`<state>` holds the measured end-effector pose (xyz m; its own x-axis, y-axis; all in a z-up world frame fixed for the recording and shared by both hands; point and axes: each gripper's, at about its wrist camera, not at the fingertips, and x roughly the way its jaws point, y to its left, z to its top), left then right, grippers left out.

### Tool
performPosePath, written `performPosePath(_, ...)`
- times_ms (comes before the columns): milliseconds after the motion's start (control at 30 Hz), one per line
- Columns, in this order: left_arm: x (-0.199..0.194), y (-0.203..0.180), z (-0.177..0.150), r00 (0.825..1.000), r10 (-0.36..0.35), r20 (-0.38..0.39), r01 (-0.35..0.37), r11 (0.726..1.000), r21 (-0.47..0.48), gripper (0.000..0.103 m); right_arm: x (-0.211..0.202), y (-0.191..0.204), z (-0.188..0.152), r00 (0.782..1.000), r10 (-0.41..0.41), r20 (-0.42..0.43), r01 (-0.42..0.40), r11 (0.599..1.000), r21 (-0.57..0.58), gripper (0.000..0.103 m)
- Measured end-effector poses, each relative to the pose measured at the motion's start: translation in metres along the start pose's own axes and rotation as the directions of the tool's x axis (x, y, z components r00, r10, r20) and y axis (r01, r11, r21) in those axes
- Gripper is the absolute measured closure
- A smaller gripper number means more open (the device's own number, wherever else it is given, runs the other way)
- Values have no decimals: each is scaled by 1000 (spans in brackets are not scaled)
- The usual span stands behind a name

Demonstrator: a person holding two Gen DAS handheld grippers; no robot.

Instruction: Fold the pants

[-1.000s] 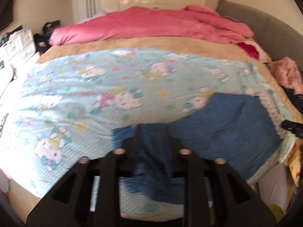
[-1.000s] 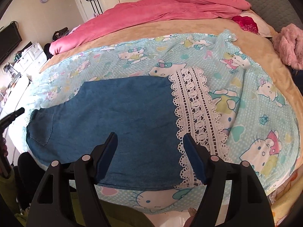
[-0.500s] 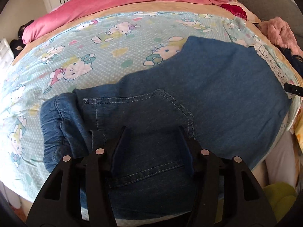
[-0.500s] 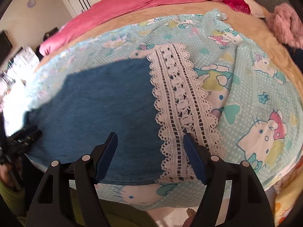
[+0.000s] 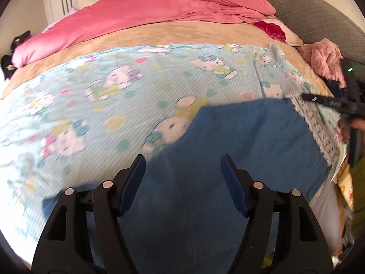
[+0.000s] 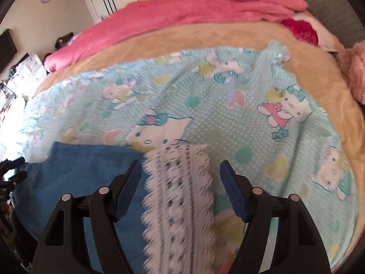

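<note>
The blue denim pants (image 5: 239,159) lie folded flat on the Hello Kitty sheet (image 5: 114,91) near the bed's front edge. My left gripper (image 5: 183,173) is open and empty, just above the pants' near part. My right gripper (image 6: 180,178) is open and empty, over the sheet's white lace band (image 6: 180,194), with the pants (image 6: 75,173) to its left. The right gripper also shows at the far right of the left wrist view (image 5: 319,98). The left gripper shows at the left edge of the right wrist view (image 6: 13,169).
A pink duvet (image 5: 148,16) is heaped across the back of the bed over a tan blanket (image 5: 159,36). A fuzzy pink garment (image 5: 324,57) lies at the right by the grey headboard (image 5: 308,11). White drawers (image 6: 25,73) stand at the left.
One second ago my left gripper was shut on a denim end; it let go and now sits open over the flat pants. My right gripper moved right, off the pants and over the lace band.
</note>
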<state>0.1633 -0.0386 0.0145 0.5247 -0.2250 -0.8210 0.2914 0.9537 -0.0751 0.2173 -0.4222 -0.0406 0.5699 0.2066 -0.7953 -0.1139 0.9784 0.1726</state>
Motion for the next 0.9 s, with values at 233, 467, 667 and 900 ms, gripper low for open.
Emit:
performPosePath(233, 56, 1, 29, 997, -26, -66, 23, 999, -47, 42, 31, -13, -5, 996, 80, -39, -79, 997, 22, 36)
performPosePath(467, 91, -5, 29, 991, -96, -95, 85, 990, -109, 81, 27, -8, -9, 988, 156, -19, -156, 988, -2, 67)
performPosePath(667, 72, -28, 38, 999, -22, -34, 23, 1000, 10, 98, 3, 0, -3, 986, 144, 78, -140, 988, -58, 84)
performPosePath(900, 98, -30, 45, 997, 16, -71, -14, 1000, 20, 97, 31, 5, 8, 1000, -2, 25, 5, 991, -136, 84)
